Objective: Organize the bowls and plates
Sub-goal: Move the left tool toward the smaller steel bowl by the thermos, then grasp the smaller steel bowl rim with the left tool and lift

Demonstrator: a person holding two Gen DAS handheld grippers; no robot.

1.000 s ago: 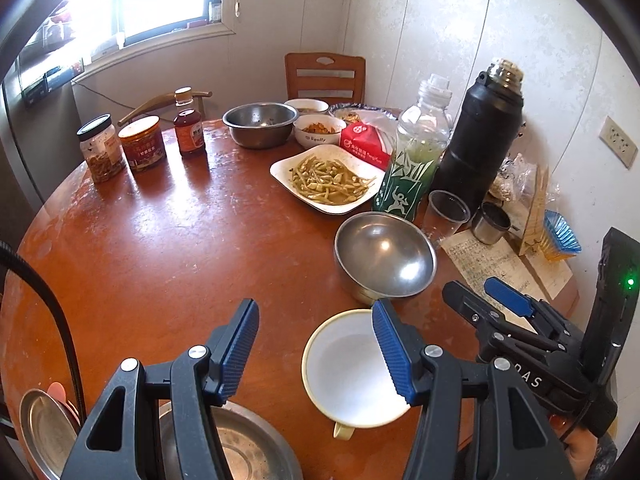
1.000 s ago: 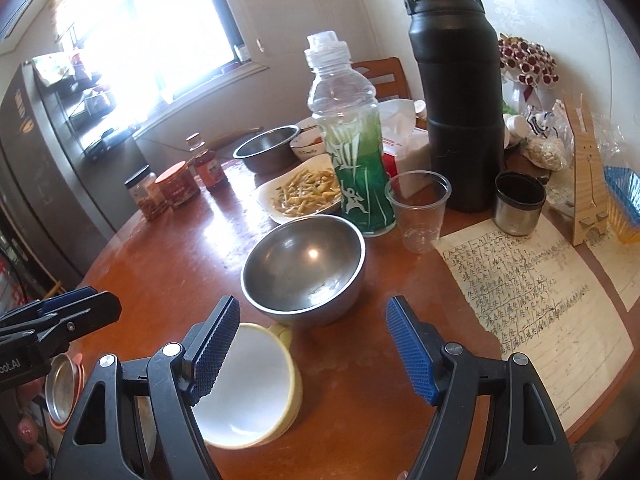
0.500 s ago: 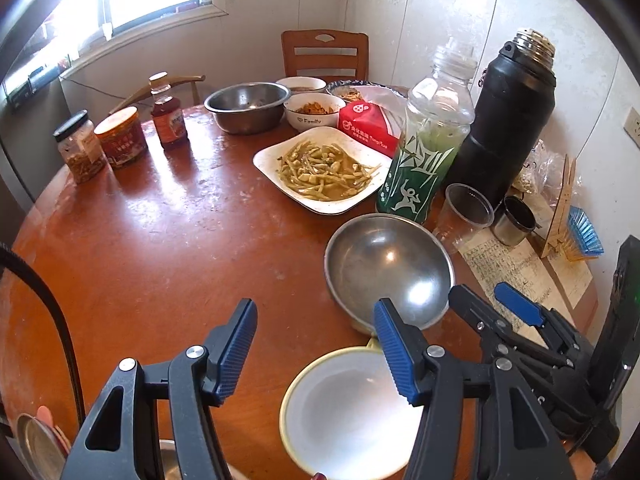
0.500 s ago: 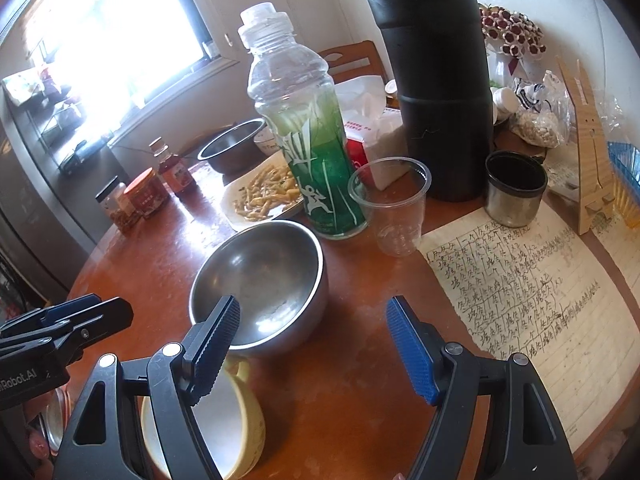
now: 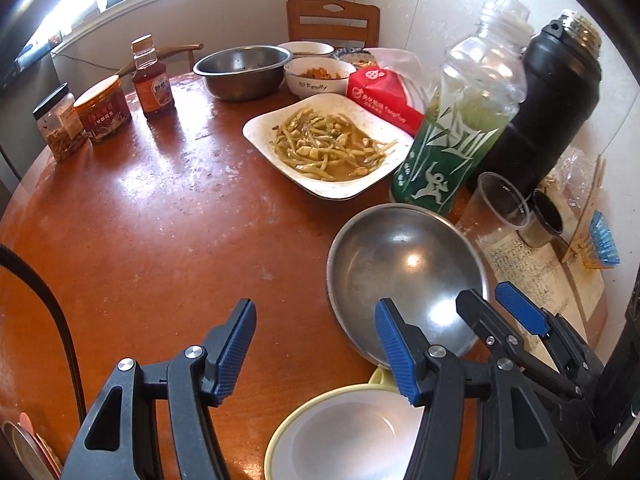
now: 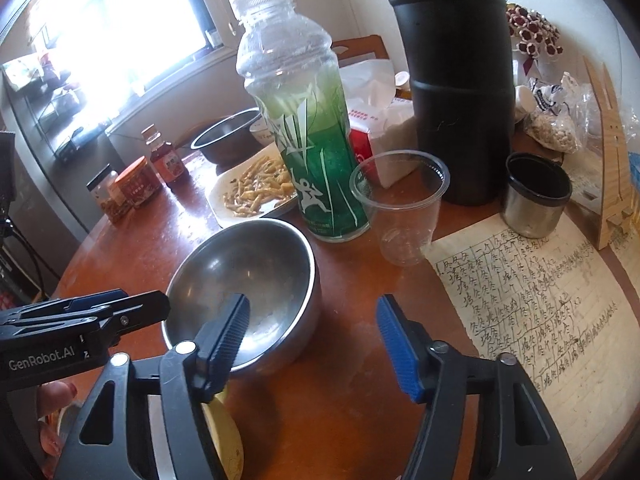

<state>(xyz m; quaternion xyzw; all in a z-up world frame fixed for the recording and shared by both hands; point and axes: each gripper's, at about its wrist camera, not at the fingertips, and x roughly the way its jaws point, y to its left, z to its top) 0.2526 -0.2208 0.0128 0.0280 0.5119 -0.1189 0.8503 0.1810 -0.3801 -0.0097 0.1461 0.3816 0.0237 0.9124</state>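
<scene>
Two bowls near at hand on the round wooden bench point(image 5: 160, 220), not yet stacked. Largest: steel bowl point(image 5: 404, 276), empty, upright, just behind the yellow-rimmed white bowl point(image 5: 348, 436) at the near edge. Farther back, plate of green beans point(image 5: 328, 148) and another steel bowl point(image 5: 244, 70), still to sort. Right hand-held gripper point(image 6: 312, 336) straddling the near rim of the steel bowl, jaws just narrowed, pads apparently not yet pressing. Left hand-held gripper point(image 5: 316, 348) half open, empty, over bare wood beside both bowls.
</scene>
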